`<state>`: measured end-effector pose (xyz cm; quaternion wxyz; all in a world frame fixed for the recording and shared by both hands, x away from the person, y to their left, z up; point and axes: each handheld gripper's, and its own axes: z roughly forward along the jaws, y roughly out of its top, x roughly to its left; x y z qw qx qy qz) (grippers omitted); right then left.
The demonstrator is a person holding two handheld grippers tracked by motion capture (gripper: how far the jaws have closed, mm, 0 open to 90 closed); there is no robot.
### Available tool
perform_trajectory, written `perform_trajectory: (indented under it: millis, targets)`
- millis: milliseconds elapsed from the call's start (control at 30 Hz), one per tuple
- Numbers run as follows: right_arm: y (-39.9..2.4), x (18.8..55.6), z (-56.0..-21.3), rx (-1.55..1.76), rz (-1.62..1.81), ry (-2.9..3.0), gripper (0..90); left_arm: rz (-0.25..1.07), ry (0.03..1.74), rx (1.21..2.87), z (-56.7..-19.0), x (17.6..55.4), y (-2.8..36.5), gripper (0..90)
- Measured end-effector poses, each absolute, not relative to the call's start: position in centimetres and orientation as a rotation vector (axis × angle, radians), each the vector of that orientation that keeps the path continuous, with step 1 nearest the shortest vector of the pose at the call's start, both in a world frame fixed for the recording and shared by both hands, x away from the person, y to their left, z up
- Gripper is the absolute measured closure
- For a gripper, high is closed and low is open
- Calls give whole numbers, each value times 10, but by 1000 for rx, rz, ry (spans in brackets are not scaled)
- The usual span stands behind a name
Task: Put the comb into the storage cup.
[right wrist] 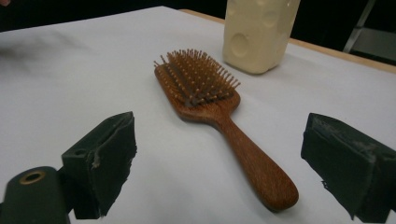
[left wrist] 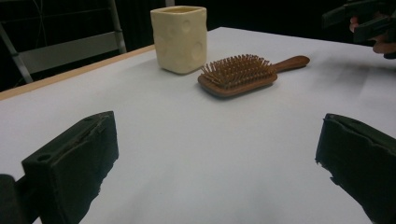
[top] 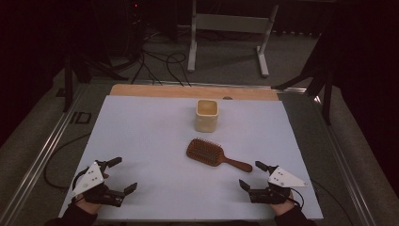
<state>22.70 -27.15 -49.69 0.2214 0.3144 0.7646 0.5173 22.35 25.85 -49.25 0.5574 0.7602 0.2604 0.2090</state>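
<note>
White-covered bench (top: 141, 141) carries a wooden hairbrush (top: 214, 154) bristles-up just before a cream cup (top: 206, 115); left gripper (top: 120, 176) and right gripper (top: 251, 175) rest wide open, empty; pre-grasp step, next likely right jaws straddling the handle.

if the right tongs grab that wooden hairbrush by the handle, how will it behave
The hairbrush looks like rigid wood, so it probably won't flex. Its smooth rounded handle may slip or twist. The broad bristled head probably makes it head-heavy, so it may droop.
</note>
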Motion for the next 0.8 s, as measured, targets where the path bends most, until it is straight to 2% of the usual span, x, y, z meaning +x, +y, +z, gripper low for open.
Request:
perform_trajectory:
  millis: [800]
  targets:
    - [-262, 226, -489, 837, 1414, 2225, 86, 466, 599, 1774, -490, 219, 261, 0]
